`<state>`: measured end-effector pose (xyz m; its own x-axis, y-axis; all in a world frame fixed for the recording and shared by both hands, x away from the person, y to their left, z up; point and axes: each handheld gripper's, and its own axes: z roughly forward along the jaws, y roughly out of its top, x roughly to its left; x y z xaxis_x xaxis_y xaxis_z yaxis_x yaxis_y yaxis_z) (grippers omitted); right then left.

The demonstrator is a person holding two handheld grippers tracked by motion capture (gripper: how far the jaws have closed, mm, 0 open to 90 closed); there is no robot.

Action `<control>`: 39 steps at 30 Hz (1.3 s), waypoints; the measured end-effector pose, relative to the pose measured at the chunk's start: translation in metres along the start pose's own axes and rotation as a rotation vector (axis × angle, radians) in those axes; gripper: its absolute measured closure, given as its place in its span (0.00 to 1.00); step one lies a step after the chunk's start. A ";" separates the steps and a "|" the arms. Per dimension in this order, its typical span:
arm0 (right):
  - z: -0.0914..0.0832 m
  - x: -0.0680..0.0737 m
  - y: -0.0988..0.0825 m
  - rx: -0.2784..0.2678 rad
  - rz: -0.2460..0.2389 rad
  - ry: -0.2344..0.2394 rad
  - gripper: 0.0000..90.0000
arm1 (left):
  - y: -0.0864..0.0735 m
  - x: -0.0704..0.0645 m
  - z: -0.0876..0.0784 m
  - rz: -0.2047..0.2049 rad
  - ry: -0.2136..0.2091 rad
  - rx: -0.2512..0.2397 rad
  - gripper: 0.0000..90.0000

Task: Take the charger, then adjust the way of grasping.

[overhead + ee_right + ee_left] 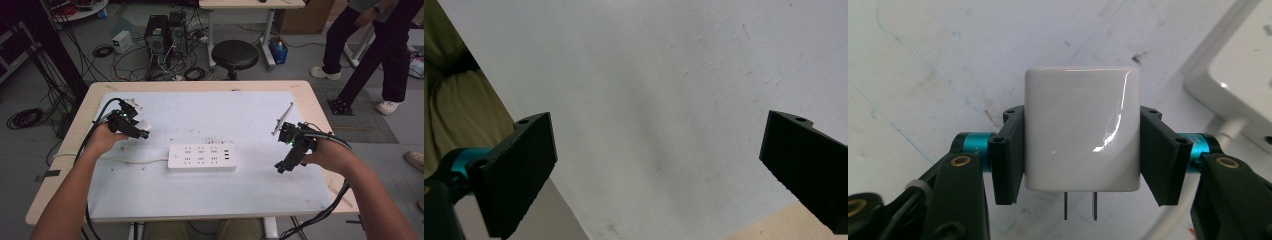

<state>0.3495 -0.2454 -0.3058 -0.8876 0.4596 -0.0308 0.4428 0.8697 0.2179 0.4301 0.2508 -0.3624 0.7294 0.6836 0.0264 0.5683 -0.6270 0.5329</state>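
The white charger [1082,129] sat clamped between the left tongs [1082,150], lifted off the tabletop [250,115]; plugging into the power strip [202,157] beside them remained. Right tongs [656,165] gaped wide, empty.

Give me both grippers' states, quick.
Left gripper: closed on the white plug adapter.
Right gripper: open, holding nothing.

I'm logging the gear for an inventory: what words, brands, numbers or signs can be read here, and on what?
None can be read.
White plug adapter in the left gripper: glossy face blank.
White power strip: sockets show, any print too small to tell.
White table mat: smudges, no writing.
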 end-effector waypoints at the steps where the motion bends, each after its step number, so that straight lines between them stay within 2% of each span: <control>1: 0.000 0.000 0.000 0.000 0.000 0.000 0.01 | 0.000 0.000 0.000 0.000 0.000 0.000 0.47; 2: -0.001 0.000 0.000 -0.005 0.002 0.000 0.01 | 0.000 0.000 0.000 0.000 0.000 0.000 0.47; 3: -0.002 0.000 0.000 -0.014 0.004 -0.002 0.01 | 0.001 -0.007 -0.017 0.019 0.007 -0.026 0.47; 9: -0.007 0.000 0.000 -0.042 0.012 -0.015 0.01 | 0.008 -0.026 -0.051 0.056 0.023 -0.066 0.47; 17: -0.012 0.001 0.001 -0.058 0.025 -0.024 0.01 | 0.028 -0.055 -0.083 0.143 0.029 -0.090 0.47; 23: -0.013 0.002 0.001 -0.067 0.020 -0.029 0.01 | 0.036 -0.071 -0.087 0.180 0.014 -0.089 0.47; 28: -0.013 0.002 0.002 -0.072 0.016 -0.034 0.01 | 0.038 -0.078 -0.084 0.202 -0.003 -0.087 0.47; 33: -0.013 0.001 0.002 -0.099 0.046 -0.025 0.01 | 0.041 -0.085 -0.080 0.237 -0.022 -0.083 0.47; 34: -0.013 0.001 0.002 -0.106 0.055 -0.022 0.01 | 0.041 -0.087 -0.079 0.232 -0.031 -0.094 0.47; 39: -0.016 0.000 0.001 -0.168 0.115 -0.003 0.01 | 0.044 -0.092 -0.079 0.265 -0.053 -0.105 0.47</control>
<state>0.3473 -0.2476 -0.2898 -0.8321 0.5547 0.0012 0.5134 0.7693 0.3802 0.3581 0.1902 -0.2744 0.8678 0.4786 0.1337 0.3145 -0.7372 0.5980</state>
